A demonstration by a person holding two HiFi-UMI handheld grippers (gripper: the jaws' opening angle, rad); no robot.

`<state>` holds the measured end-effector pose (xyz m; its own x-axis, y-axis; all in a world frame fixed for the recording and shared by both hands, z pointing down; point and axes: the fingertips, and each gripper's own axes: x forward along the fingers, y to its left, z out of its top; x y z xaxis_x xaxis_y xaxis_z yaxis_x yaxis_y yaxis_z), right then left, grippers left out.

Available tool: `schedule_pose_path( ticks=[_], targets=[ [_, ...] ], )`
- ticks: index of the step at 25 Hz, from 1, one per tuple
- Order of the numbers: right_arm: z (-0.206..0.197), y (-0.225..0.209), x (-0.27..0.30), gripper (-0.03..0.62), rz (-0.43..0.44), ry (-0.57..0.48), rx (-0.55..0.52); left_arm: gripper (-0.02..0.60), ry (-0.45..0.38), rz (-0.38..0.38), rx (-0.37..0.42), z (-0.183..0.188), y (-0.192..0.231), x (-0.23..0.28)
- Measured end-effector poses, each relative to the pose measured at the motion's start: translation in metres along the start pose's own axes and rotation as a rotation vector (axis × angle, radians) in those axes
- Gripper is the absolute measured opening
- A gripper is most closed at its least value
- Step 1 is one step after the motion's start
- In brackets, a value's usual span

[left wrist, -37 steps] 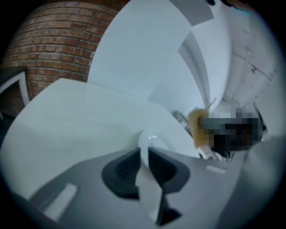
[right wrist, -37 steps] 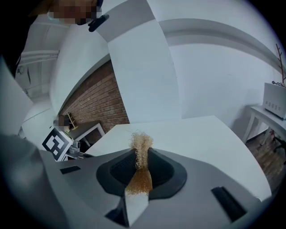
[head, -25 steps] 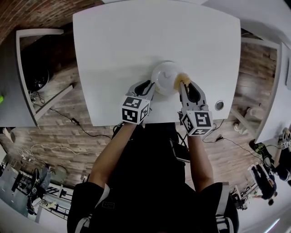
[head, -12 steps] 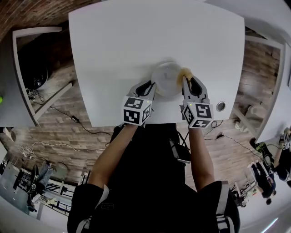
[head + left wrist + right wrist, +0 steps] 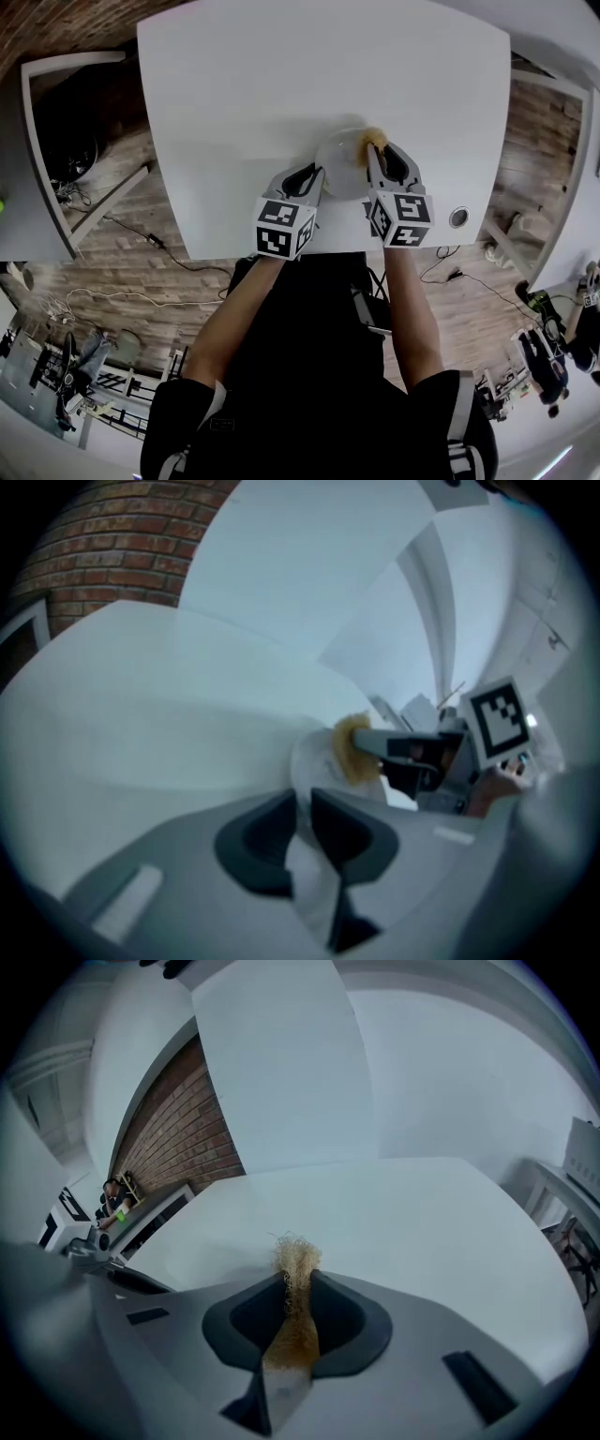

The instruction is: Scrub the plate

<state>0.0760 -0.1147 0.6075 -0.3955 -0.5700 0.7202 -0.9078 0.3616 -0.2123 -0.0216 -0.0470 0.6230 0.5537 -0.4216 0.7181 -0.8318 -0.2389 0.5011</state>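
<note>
On the white surface (image 5: 281, 84), close to its near edge and roughly midway along it: a white plate (image 5: 339, 161). Gripped at its near-left rim by the left gripper (image 5: 313, 180), fingers closed tight on the thin white edge, as seen between them in the left gripper view (image 5: 302, 803). Hard to tell whether lying flat or lifted a little on that side.

At the plate's far-right rim: the right gripper (image 5: 375, 156), fingers pinched together on a tan, wiry scrubber (image 5: 374, 140). In the right gripper view, a frayed tuft of it (image 5: 296, 1262) sticking up past the fingertips, the rest squeezed flat between the fingers (image 5: 300, 1283).

From the left gripper view, scrubber (image 5: 352, 749) pressed against the plate (image 5: 314, 759), right gripper (image 5: 373, 745) just behind it.

Under the surface and to either side: wooden floor (image 5: 131, 272) with loose cables (image 5: 141, 244).
</note>
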Motion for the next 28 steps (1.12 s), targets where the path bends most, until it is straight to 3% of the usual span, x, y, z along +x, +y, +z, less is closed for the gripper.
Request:
schedule_pose_path(
  ticks=[13,16,19,28],
  targets=[
    [-0.004,0.08,0.019,0.061,0.215,0.09,-0.077,0.044,-0.006,0.001,-0.034,0.001,0.001,-0.001],
    [-0.005,0.074,0.018,0.061,0.204,0.093,-0.079,0.041,-0.011,0.008,-0.074,0.002,0.002,0.0],
    [-0.011,0.057,0.012,0.061,0.171,0.102,-0.052,0.035,-0.009,0.019,-0.061,0.004,0.002,0.001],
    [-0.027,-0.015,-0.023,0.062,0.01,0.104,0.026,0.034,-0.016,0.022,-0.071,0.004,0.002,0.002]
  ],
)
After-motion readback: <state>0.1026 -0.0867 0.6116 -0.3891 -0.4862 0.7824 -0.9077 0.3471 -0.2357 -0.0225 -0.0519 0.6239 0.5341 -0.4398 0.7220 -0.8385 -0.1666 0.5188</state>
